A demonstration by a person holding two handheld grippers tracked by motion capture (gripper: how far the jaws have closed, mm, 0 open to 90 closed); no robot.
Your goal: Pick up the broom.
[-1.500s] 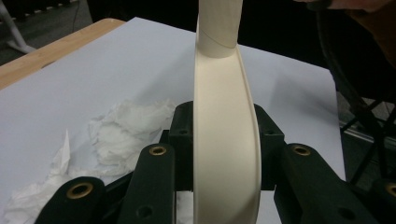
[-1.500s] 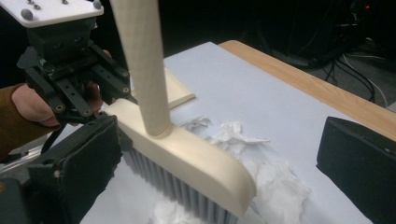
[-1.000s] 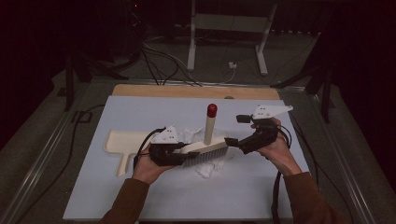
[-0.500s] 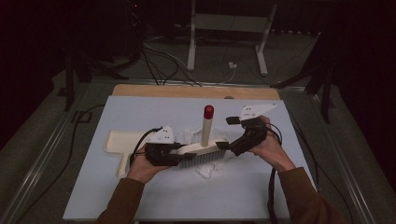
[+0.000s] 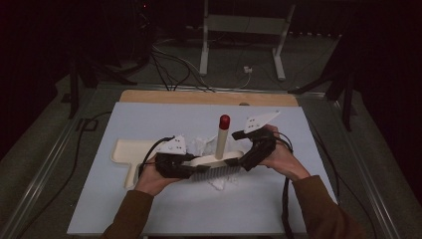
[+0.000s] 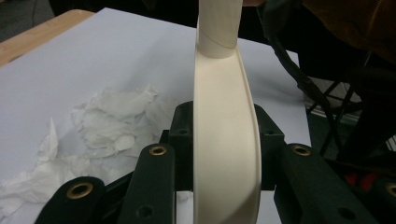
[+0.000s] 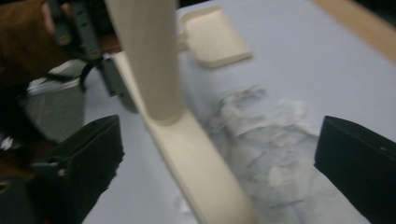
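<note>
Two tongs logged. My left tongs point(image 5: 191, 167) pinched brush point(image 5: 219, 160) at its cream back, bristles down on table point(image 5: 149, 119), amid crumpled tissue point(image 6: 112, 121). Right tongs point(image 5: 246, 160) spread wide round brush's other end. Dustpan point(image 5: 130, 152) lay nearby.

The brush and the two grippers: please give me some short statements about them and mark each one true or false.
1. The left gripper is shut on the brush. True.
2. The right gripper has its jaws shut tight on the brush handle. False: in the right gripper view its jaws stand wide apart, with the brush between them.
3. The brush handle has a red tip. True.
4. The crumpled tissue lies inside the dustpan. False: it lies on the white table surface beside the brush.
5. The dustpan is on the table, to the left of the brush in the high view. True.
</note>
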